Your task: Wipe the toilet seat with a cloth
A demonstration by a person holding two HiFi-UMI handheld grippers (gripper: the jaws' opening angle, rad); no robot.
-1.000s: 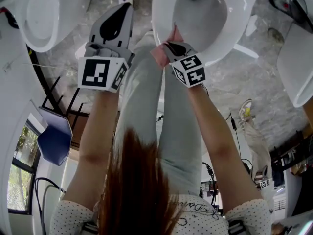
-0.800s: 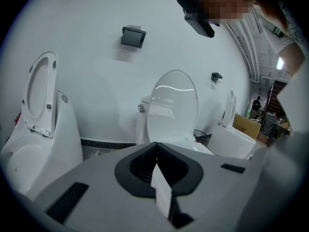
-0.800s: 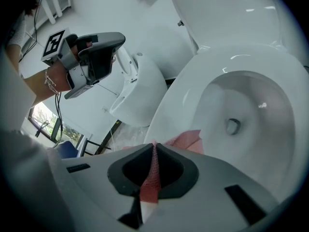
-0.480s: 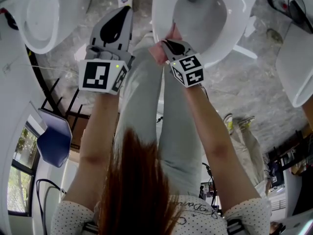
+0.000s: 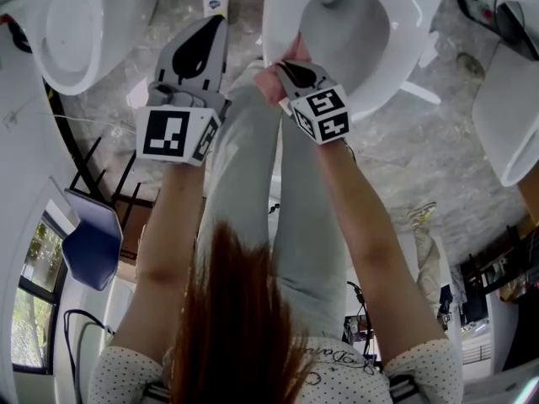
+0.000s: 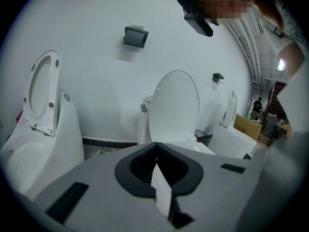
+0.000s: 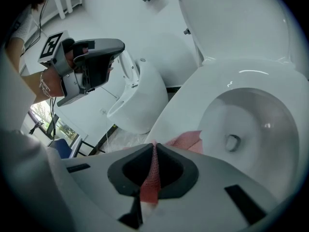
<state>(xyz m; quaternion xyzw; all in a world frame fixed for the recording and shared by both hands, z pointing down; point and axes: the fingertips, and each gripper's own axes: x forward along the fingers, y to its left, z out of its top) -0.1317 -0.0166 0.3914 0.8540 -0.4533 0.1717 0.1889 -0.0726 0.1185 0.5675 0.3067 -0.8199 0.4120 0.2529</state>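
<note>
- Head view: the pink cloth (image 5: 272, 82) is mostly hidden under the right gripper (image 5: 290, 64), with only crumpled edges showing at the near rim of the toilet seat (image 5: 282, 11).
- The toilet itself is cut off by the top edge of the frame. The person's hair and grey-clad legs fill the centre.
- Right gripper view: the jaws are pinched tight on a fold of the cloth. The rest of the cloth is spread on the seat's front rim, lower centre, beside the bowl (image 7: 256, 129).
- The left gripper (image 5: 217, 22) is held in the air at upper left of centre, apart from the seat. Its jaws are closed together with nothing between them.
- A second toilet (image 5: 76, 23) fills the upper left corner, partly cropped.
</note>
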